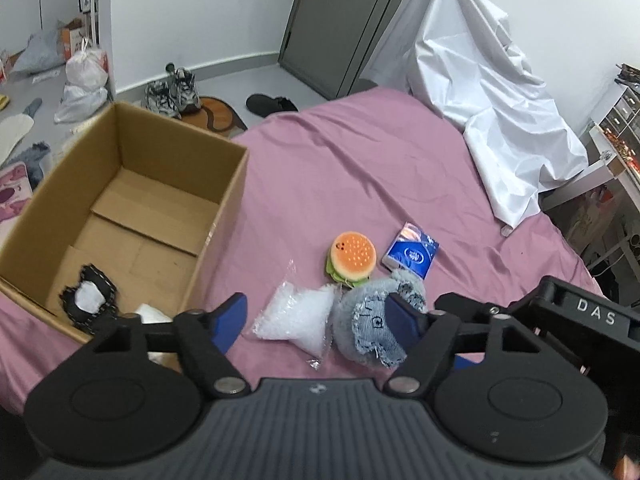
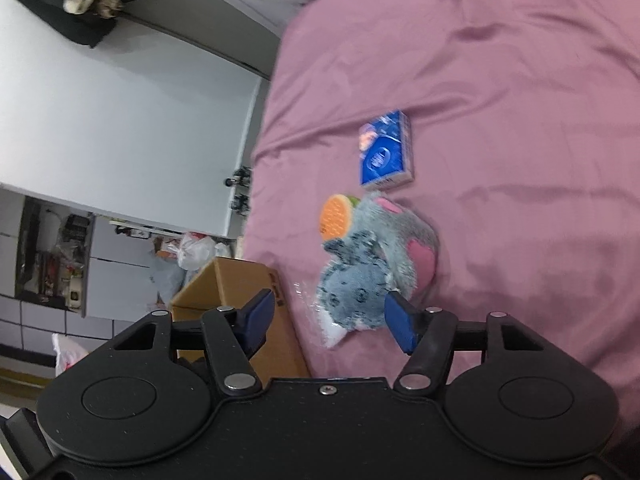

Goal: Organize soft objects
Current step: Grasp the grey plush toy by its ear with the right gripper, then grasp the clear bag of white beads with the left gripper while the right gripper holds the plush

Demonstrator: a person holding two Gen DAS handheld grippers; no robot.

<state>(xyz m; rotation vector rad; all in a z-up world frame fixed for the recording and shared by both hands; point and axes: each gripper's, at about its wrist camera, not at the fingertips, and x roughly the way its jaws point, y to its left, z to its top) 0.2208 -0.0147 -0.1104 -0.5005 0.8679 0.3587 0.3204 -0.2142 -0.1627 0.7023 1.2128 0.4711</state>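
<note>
On the pink bed sheet (image 1: pixel 360 168), a cluster of soft objects is shown beside an open cardboard box (image 1: pixel 132 184): a grey-blue plush toy (image 1: pixel 372 328) with denim patches, a clear bag of white pellets (image 1: pixel 298 316) touching its side, a burger-shaped squishy (image 1: pixel 352 258) just behind it, and a blue tissue pack (image 1: pixel 410 254) near the burger. Two items, one dark-edged (image 1: pixel 89 300) and one white, are already seen in the near corner of the box. The left tongs (image 1: pixel 316 320) are held apart above the pellet bag and the plush, nothing being gripped; the right tongs (image 2: pixel 330 318) are likewise spread, with the plush lying just ahead between the blue pads. The plush is judged light and compressible, best taken across its rounded body, where the pile should give friction. The pellet bag is expected to be slippery and shape-shifting; a pinch on a gathered corner or a bunched fold is advised. The burger should yield and spring back, and the tissue pack should deform slightly under its smooth film.
</note>
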